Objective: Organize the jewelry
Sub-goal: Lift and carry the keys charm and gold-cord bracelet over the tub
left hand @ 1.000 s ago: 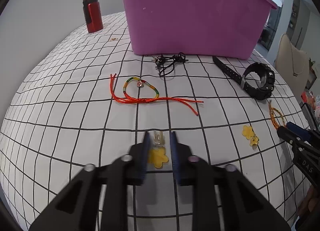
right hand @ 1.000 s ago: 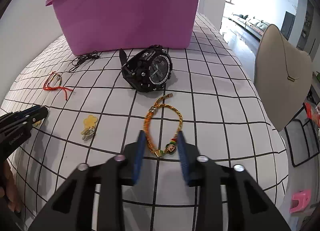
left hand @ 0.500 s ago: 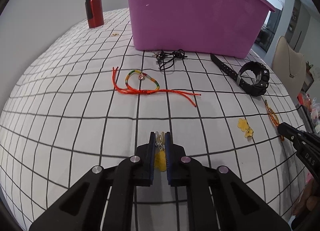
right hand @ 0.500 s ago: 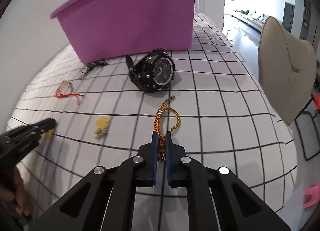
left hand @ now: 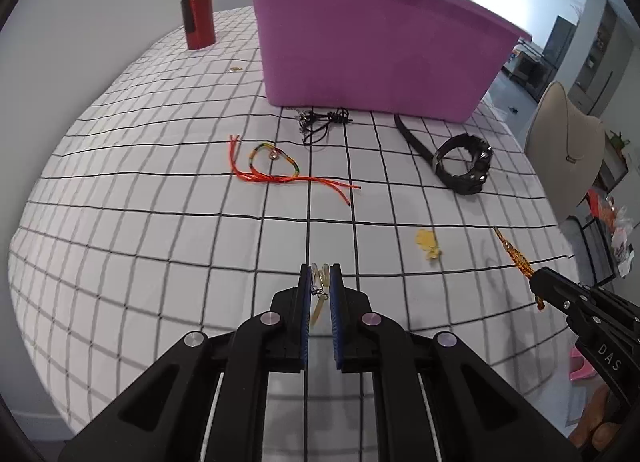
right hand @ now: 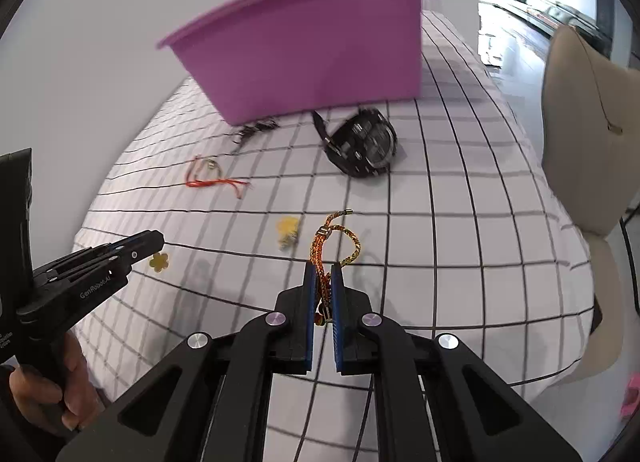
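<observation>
Yellow flower earring [left hand: 319, 294] clenched between left fingers [left hand: 305, 302], braided bracelet [right hand: 322, 258] pinched in right fingers [right hand: 309, 294], both lifted off table [left hand: 160, 222]; next likely carry ahead into purple bin [left hand: 360, 54].

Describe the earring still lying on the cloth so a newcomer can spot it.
Start at the purple tub and come forward past the black watch. The loose yellow flower earring lies flat on the checked cloth, untouched. Its twin dangles from the left gripper.
</observation>
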